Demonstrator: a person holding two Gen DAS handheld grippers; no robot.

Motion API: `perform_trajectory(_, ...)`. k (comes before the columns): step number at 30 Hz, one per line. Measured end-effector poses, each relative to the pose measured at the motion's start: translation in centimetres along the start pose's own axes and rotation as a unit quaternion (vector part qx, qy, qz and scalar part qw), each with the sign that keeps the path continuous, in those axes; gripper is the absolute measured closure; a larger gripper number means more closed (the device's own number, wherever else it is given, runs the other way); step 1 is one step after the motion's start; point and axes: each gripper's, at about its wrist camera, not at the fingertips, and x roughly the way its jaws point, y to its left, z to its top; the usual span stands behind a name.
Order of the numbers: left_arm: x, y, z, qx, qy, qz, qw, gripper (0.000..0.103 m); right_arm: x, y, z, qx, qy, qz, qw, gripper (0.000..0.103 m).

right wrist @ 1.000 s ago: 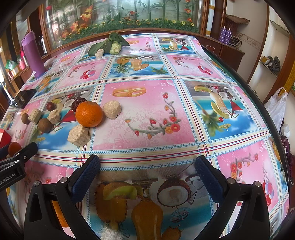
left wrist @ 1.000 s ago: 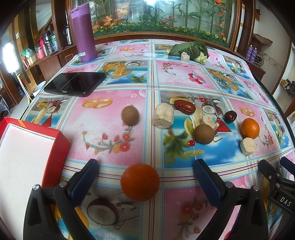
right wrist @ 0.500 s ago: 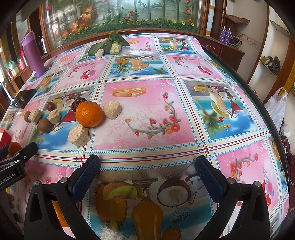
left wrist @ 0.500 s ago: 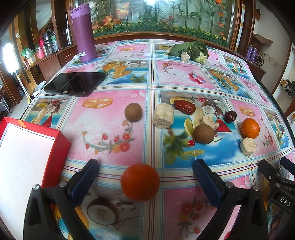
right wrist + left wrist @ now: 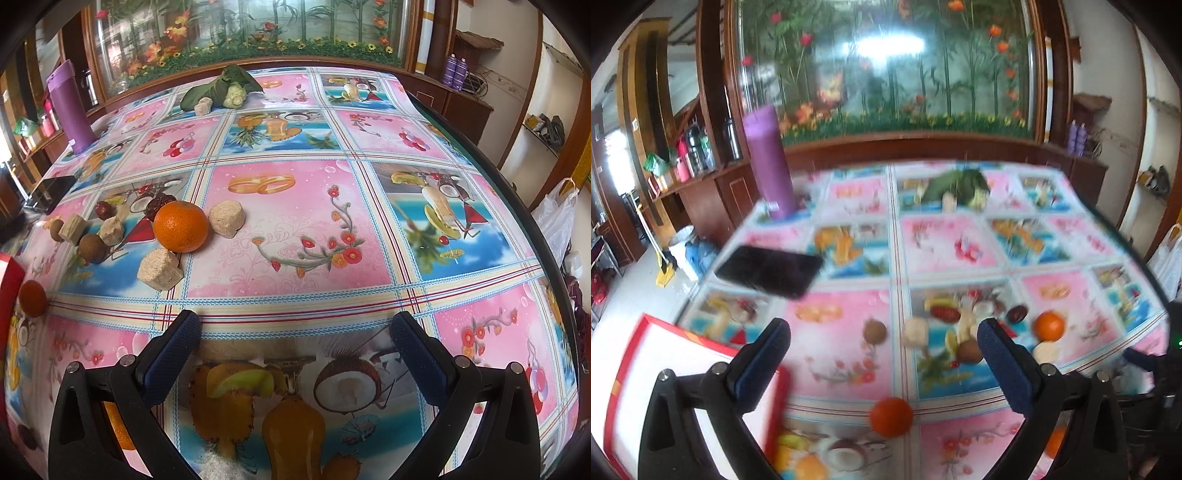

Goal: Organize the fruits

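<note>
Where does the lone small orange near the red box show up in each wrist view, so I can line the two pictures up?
Left wrist: the small orange sits low and centre, between the open fingers, right of the red box.
Right wrist: the same fruit lies at the far left edge, touching or nearly touching the box's red edge.
Shared landmark: the purple bottle at the table's far left.

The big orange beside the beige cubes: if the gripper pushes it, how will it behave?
The orange looks round, so it would probably roll on the smooth tablecloth. The cubes close beside it may stop it. Its skin looks firm, likely not fragile.
</note>
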Motion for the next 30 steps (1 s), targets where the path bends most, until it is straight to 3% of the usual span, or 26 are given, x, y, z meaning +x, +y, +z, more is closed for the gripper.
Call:
perform_trajectory(3,-3.7,2.9,0.7,-0.025,-0.011,0.001,0.9996,0.000,-2.3,-0.5,0.0,0.016,-0.045,0.035,0.998,0.000)
perform_trajectory(8,-7.8,7.3,-3.5,-0.067,-0.010,0.011,0.9976,0.000,-6.4,-0.5,-1.2,0.018,-0.099,0.097,0.990,0.000)
perform_trajectory(11,-9.4,8.4,-7.3,-0.079,0.001,0.012,0.9968,0.000,-7.9,0.4,-2.1,0.001,-0.092,0.120,0.988,0.000)
perform_trajectory(17,-10.0,7.0,-13.3,-0.056,0.022,0.010,0.9981,0.000,-9.1,2.3,-4.0,-0.034,-0.066,0.135,0.988,0.000)
perform_trajectory(25,-9.0,4.8,-15.1,-0.010,0.039,-0.026,0.9989,0.000,-9.8,4.1,-5.7,-0.075,-0.063,0.135,0.986,0.003)
perform_trajectory(30,-8.5,4.0,-15.5,0.002,0.050,-0.049,0.9975,0.000,-8.8,4.6,-5.9,-0.091,-0.046,0.135,0.986,0.011)
